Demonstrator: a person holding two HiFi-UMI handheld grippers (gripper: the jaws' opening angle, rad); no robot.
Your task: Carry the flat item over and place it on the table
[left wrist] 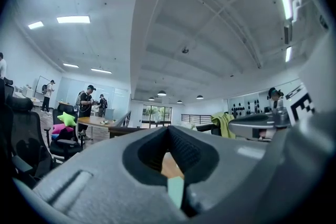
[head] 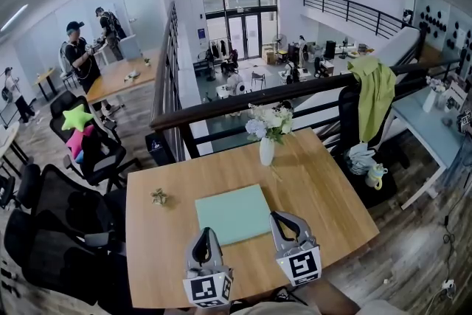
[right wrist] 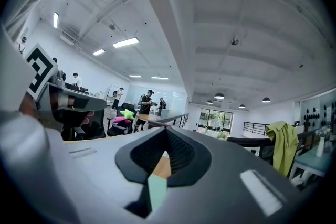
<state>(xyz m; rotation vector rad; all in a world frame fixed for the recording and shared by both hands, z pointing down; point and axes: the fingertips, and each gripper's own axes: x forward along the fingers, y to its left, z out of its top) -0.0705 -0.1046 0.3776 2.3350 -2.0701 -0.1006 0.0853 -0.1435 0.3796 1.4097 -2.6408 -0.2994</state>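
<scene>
We pinch the green board (head: 232, 212) at two spots. Our left gripper (head: 207, 233) is closed tight on its near left corner, our right gripper (head: 281, 217) on its near right corner. The board is low over the wooden surface (head: 324, 192), close to us.

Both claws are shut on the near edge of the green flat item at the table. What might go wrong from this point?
1. The left claw and right claw pinch only the near edge of the flat item. Its far side looks unsupported by any grip, so it may sag or slip if lifted.
2. The vase of flowers stands on the table just beyond the item's far edge, so a push forward might tip it.
</scene>
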